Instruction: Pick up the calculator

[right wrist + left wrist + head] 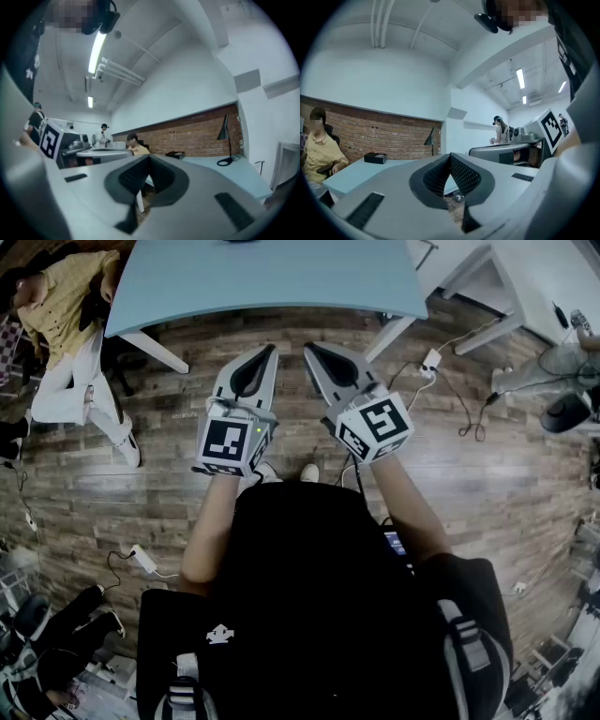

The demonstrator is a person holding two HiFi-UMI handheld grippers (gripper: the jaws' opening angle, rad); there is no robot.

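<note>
— Left gripper (270, 351)?
— Held level at the centre of the head view, aimed toward the frame's top edge. Closed tip to tip, with nothing between the jaws.
— Right gripper (309, 349)?
— Held just beside the left one, level as well. Also closed tip to tip, clamped on nothing.
— Calculator (375, 158)?
— Made out only as a small black slab, too small to check for keys. Lay flat on the light-blue table (281, 277), left of centre in the left gripper view, well apart from both grippers.
— Anything else on that table?
— Spotted a black lamp (226, 140), upright, at the right of the right gripper view.
— And around the table?
— Saw a wooden floor (141, 493) strewn with cables, and a person in a yellow shirt (66, 306) seated at the head view's upper left.
</note>
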